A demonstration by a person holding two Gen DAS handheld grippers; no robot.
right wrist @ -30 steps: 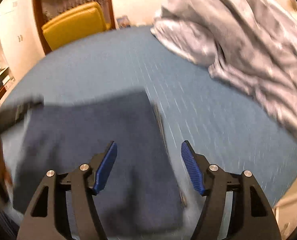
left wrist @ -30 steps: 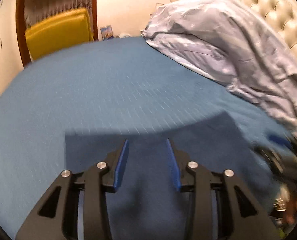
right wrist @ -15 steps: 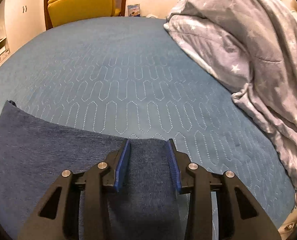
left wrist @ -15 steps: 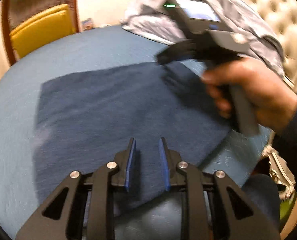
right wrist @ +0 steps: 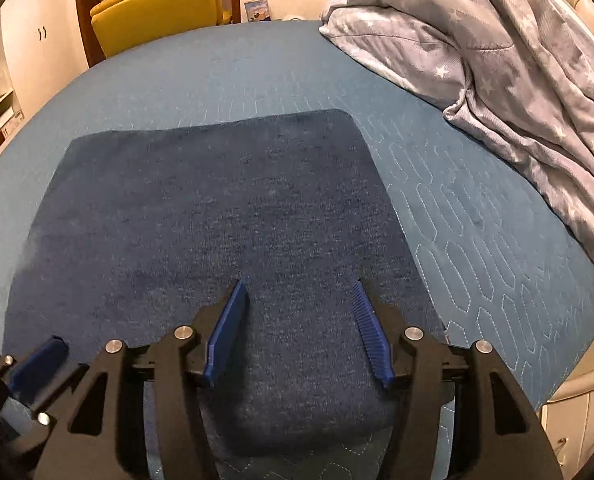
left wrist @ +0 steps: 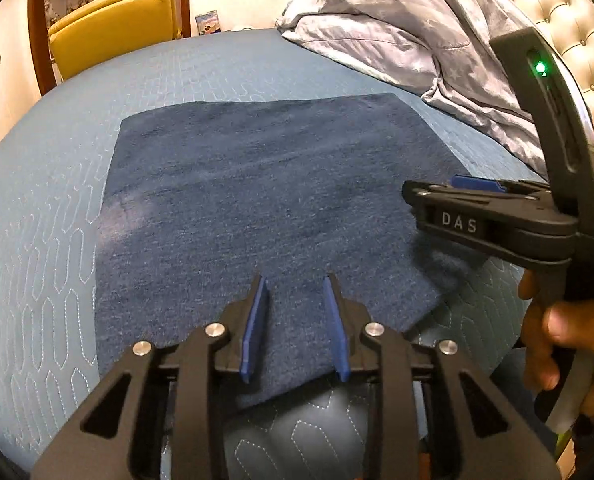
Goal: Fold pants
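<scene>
Left wrist view: pants lie flat, folded, on the bed. Left gripper has just opened narrowly, nothing gripped. Right gripper has just opened wider, empty over the near hem. Recommend lifting clear without snagging, then checking edge alignment.

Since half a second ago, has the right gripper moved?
Yes. The right gripper drew back toward the bed's near edge: more pants lie ahead, below the yellow chair.

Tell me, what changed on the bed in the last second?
The pants, earlier blurred in motion, now lie flat, folded, on the blue bedspread. Both the left gripper and right gripper have just been opening, pads clear of the cloth. The grey duvet stayed put.
</scene>
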